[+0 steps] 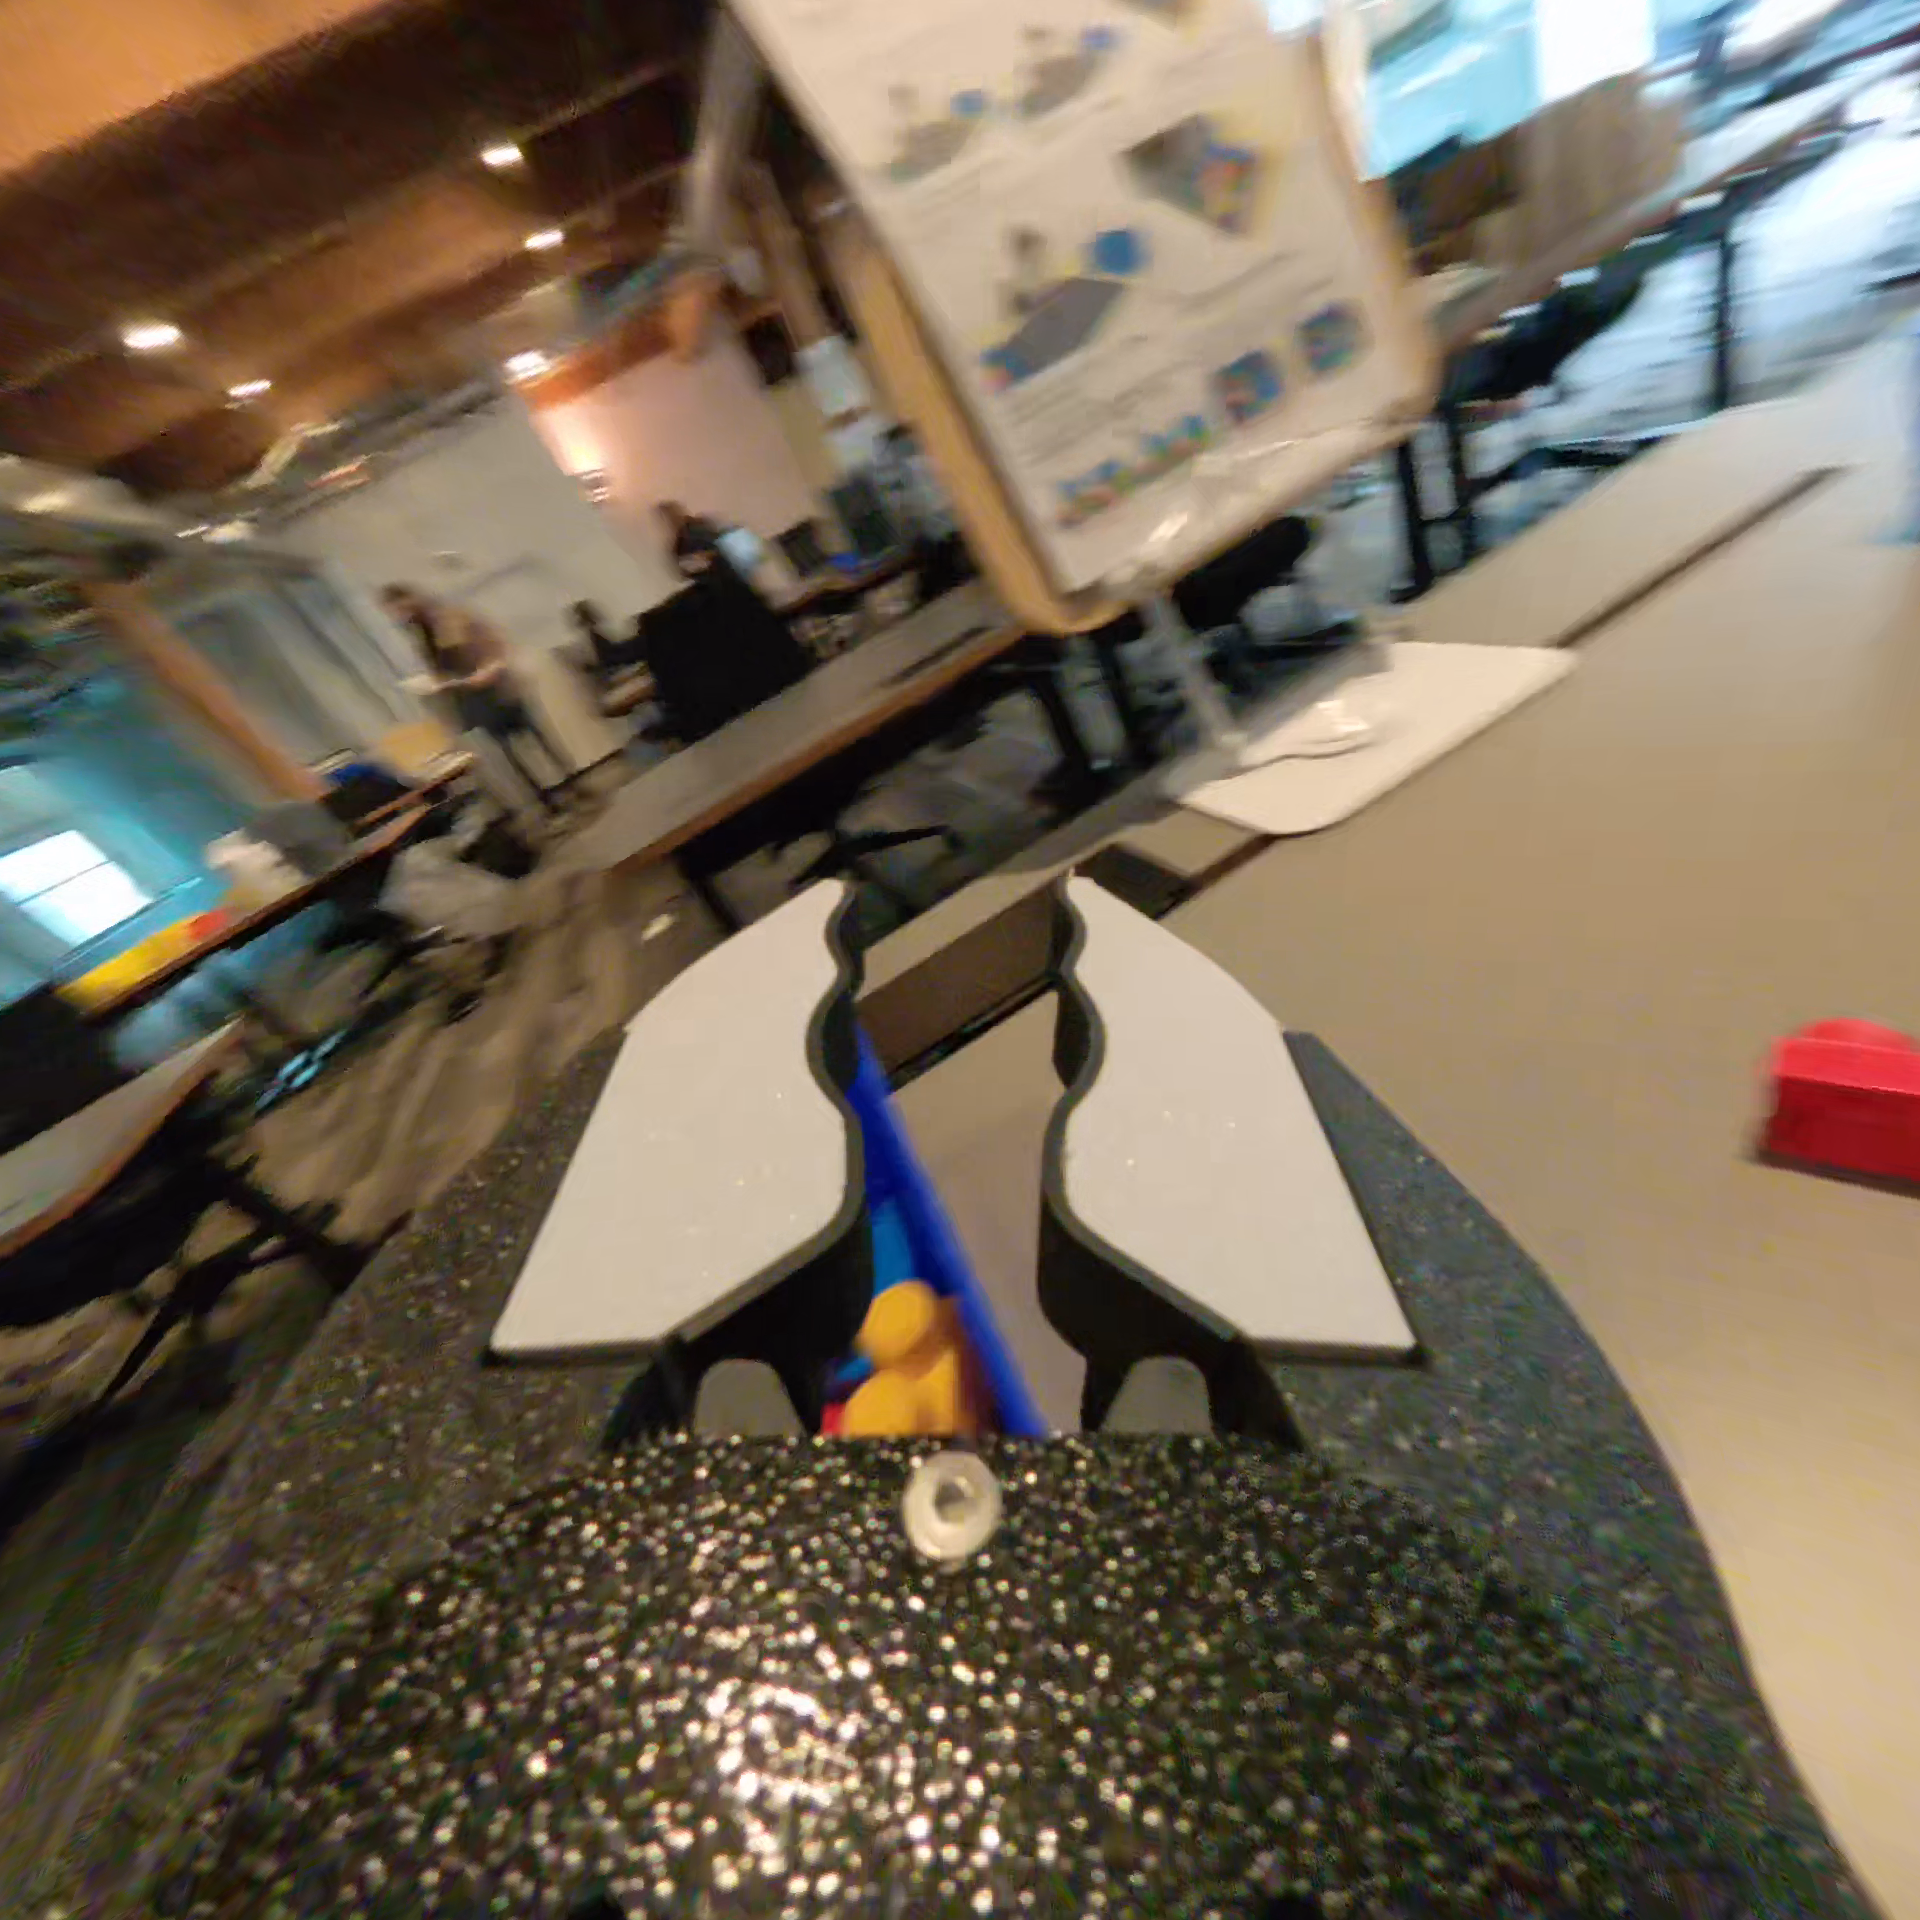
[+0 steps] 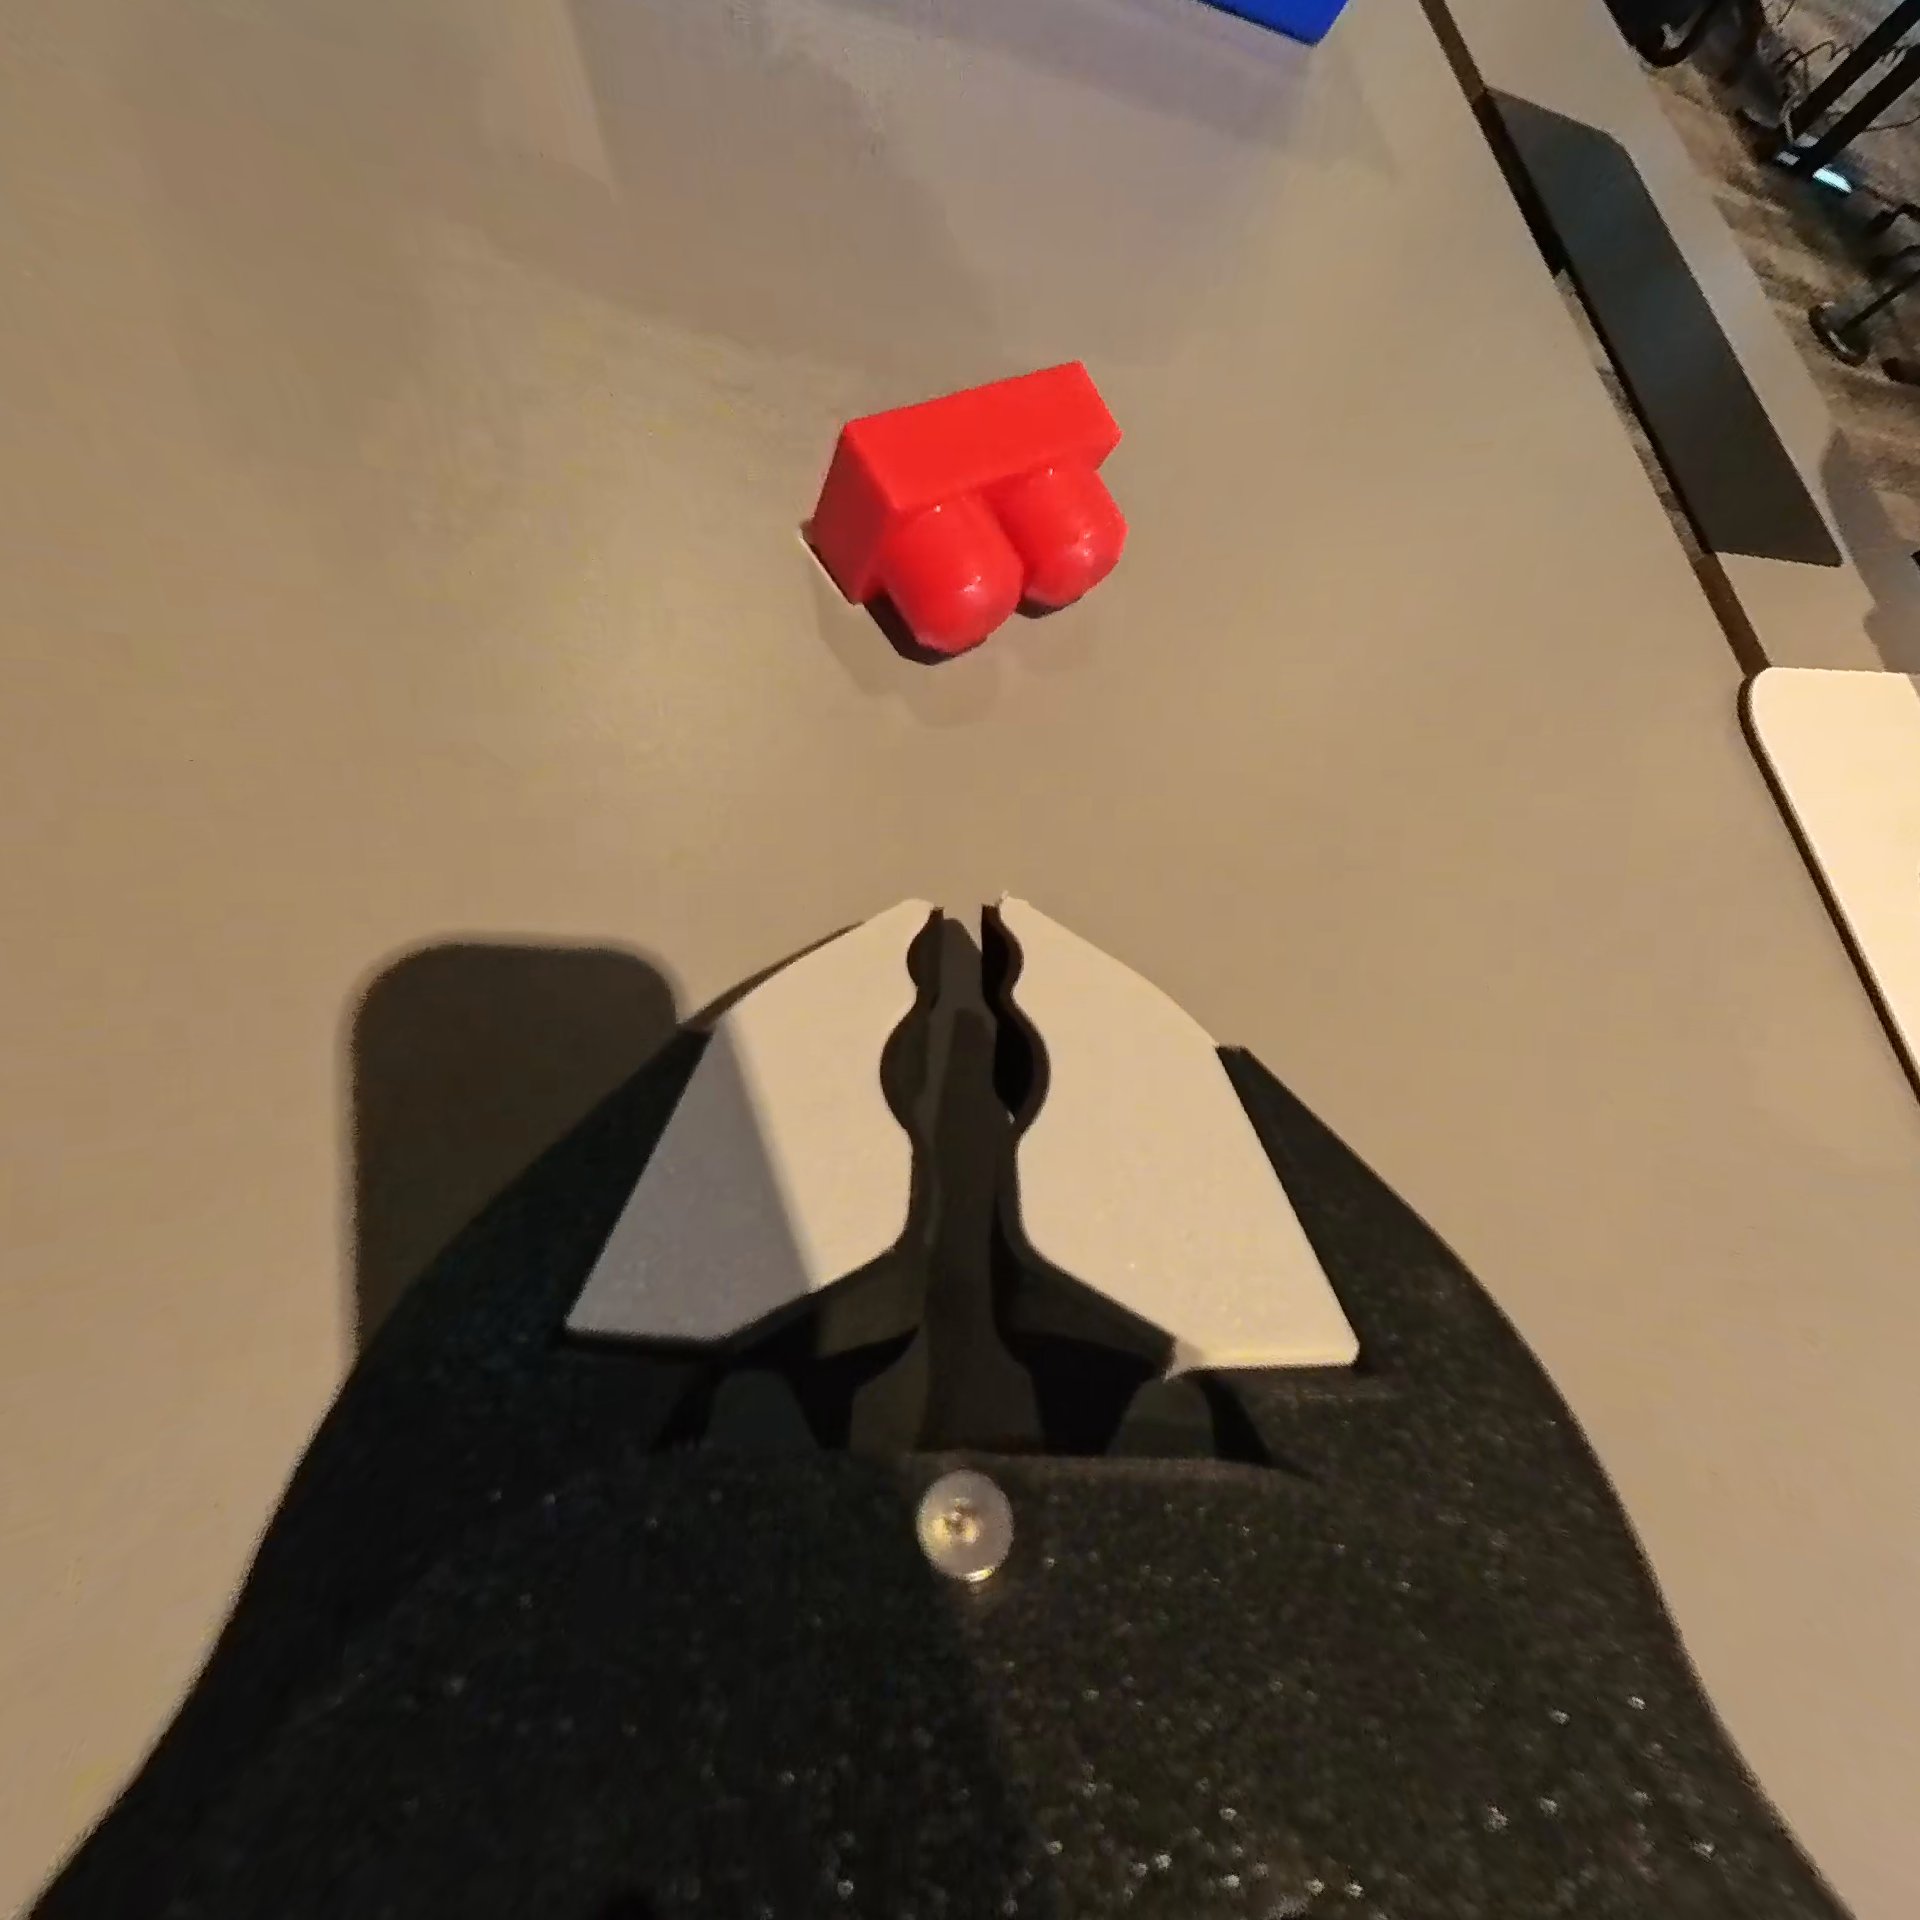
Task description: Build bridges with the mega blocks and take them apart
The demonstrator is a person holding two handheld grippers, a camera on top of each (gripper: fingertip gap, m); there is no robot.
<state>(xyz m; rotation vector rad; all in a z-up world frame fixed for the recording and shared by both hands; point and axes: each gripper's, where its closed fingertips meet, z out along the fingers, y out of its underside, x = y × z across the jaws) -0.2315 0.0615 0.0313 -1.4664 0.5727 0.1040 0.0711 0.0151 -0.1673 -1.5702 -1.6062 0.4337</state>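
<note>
A red two-stud mega block (image 2: pixel 966 488) lies on its side on the grey table (image 2: pixel 416 520), studs pointing toward my right gripper (image 2: pixel 966 906). That gripper is shut and empty, a short way in front of the block. My left gripper (image 1: pixel 956 894) is open and empty, raised and tilted, and its view is blurred by motion. Under its fingers I see the edge of a blue bin (image 1: pixel 904 1174) with a yellow block (image 1: pixel 904 1351) and other coloured pieces inside. The red block also shows in the left wrist view (image 1: pixel 1839 1101), far to the right.
A cardboard box with pictures on it (image 1: pixel 1122 291) stands at the far table edge, beside a white mat (image 1: pixel 1382 727), which also shows in the right wrist view (image 2: pixel 1849 810). A blue thing (image 2: pixel 1278 12) sits at the top edge. Desks, chairs and people lie beyond.
</note>
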